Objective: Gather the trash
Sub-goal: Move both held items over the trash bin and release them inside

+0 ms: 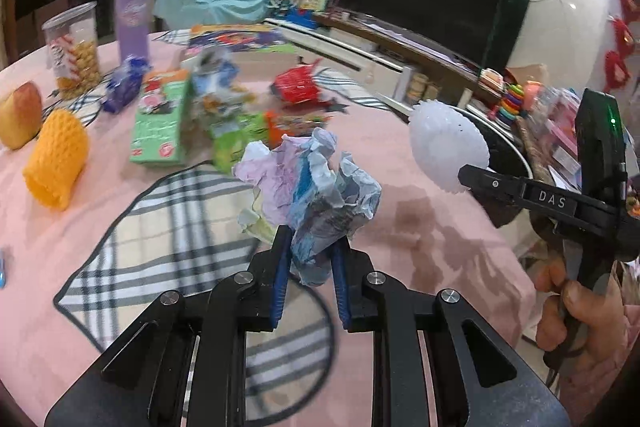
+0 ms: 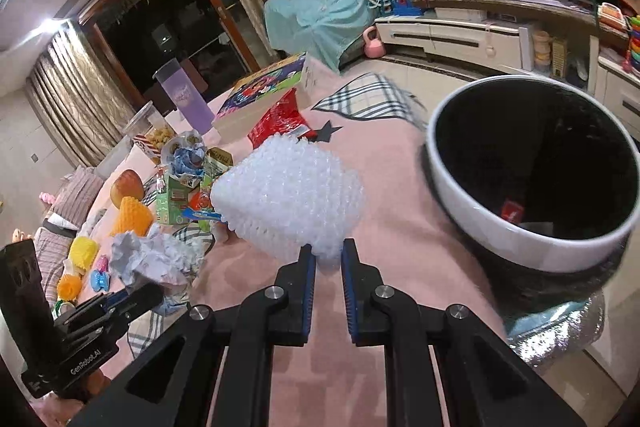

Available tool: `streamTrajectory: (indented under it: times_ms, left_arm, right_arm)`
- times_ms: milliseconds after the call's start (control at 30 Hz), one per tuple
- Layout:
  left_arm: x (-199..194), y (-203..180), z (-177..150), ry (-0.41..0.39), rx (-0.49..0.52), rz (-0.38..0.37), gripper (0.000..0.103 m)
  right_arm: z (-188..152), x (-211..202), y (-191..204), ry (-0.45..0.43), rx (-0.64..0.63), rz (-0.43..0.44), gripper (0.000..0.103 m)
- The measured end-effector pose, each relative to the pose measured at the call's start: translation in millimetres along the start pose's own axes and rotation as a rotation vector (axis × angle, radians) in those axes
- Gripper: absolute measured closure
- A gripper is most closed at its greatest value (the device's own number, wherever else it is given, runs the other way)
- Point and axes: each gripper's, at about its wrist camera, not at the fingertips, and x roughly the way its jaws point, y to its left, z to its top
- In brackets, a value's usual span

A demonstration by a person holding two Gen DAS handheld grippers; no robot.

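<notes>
"DAS" reading on right gripper (image 2: 329, 259), "GenRobot.AI" on left gripper (image 1: 309, 259); left clenching crumpled paper wad (image 1: 316, 187), right pinching white foam fruit net (image 2: 288, 195) near bin (image 2: 480, 223).

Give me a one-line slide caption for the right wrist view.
Right gripper carries white foam fruit netting toward the white-rimmed bin.

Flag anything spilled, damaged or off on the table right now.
A darker stain-like patch marks the pink tablecloth near the bin; whether wet or shadow is unclear. Torn snack wrappers lie heaped mid-table. Left gripper pinches crumpled paper; right gripper pinches white foam netting.
</notes>
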Motion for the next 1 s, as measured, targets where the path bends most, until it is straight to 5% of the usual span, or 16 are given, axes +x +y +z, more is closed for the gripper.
streamTrajectory:
  times_ms: [1000]
  left_arm:
    - [41.1, -122.3, 41.1, 0.017, 0.185, -0.156, 0.085]
  right_arm:
    - [1.8, -79.4, -88.0, -0.114, 0.102, -0.143, 0.090]
